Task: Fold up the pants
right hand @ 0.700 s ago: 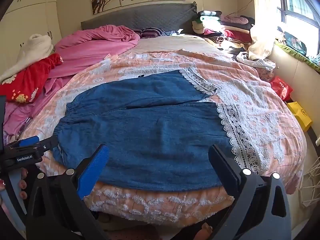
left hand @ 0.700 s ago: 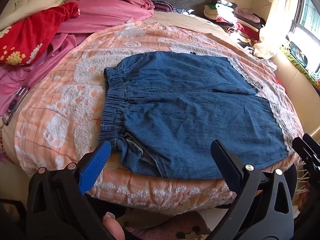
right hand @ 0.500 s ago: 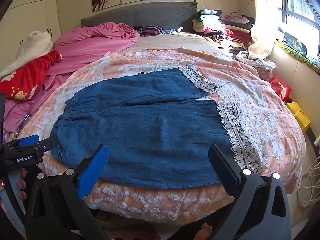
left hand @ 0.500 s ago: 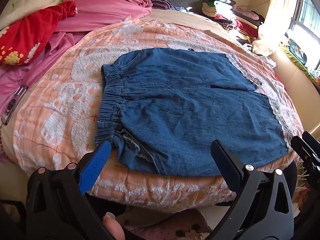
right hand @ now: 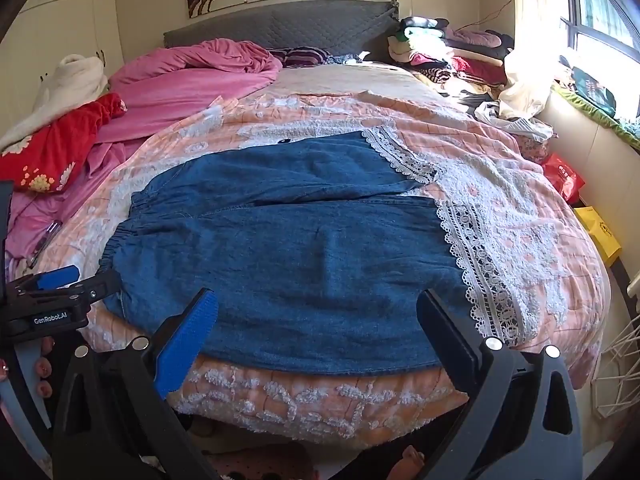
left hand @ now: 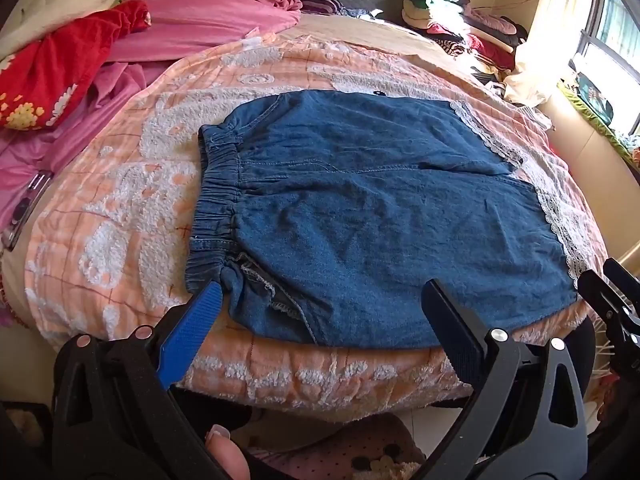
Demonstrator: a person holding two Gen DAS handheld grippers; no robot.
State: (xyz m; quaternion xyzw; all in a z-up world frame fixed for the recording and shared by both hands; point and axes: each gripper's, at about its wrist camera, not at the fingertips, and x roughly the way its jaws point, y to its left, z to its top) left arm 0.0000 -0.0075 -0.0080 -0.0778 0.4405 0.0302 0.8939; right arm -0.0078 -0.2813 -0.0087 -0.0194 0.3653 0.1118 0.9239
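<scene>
Denim pants [left hand: 384, 216] lie flat and unfolded on the peach bedspread [left hand: 120, 216] at the foot of the bed, elastic waistband [left hand: 216, 200] toward the red and pink bedding, lace hems [right hand: 480, 264] toward the window. The left gripper [left hand: 320, 304] hovers by the waistband's near corner, the right gripper [right hand: 316, 312] above the near leg, both claws spread wide and empty. The fold appears not yet begun; next each claw likely must pinch the near edge. Compared with a moment earlier, both cameras sit closer to the cloth
</scene>
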